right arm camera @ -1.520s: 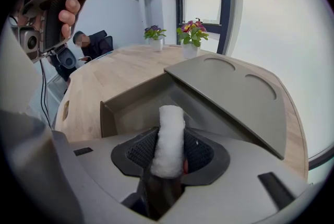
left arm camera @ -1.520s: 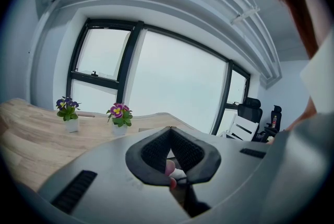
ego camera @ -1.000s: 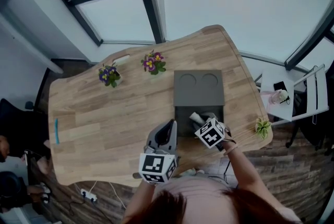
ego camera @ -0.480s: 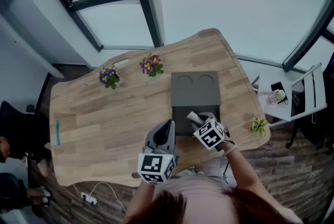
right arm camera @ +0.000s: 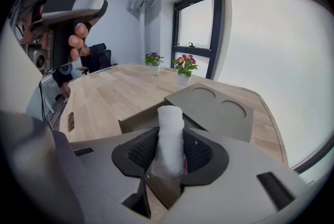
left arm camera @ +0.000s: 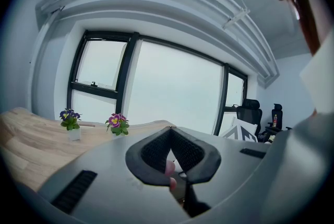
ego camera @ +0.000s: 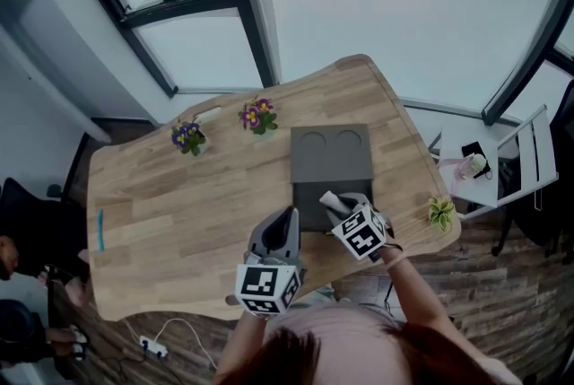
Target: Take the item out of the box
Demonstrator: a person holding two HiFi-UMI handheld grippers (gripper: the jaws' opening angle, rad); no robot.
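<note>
A grey box (ego camera: 316,205) stands open on the wooden table (ego camera: 179,195), its lid (ego camera: 331,153) folded back flat with two round dents. Over the box's front part my right gripper (ego camera: 339,205) is shut on a white roll (right arm camera: 170,131) in clear wrap, which stands upright between the jaws, above the box (right arm camera: 136,119). To the left of the box, near the table's front edge, my left gripper (ego camera: 288,217) is lifted and points level across the room; its jaws (left arm camera: 170,134) meet at the tips with nothing between them.
Two small pots of purple flowers (ego camera: 189,135) (ego camera: 260,115) stand at the table's far side. A little green plant (ego camera: 440,214) sits at the right edge and a blue strip (ego camera: 100,229) at the left edge. A white side table (ego camera: 475,168) is off to the right.
Both grippers hold their places, the right one still shut on the roll over the box. Only the head view has shifted slightly.
</note>
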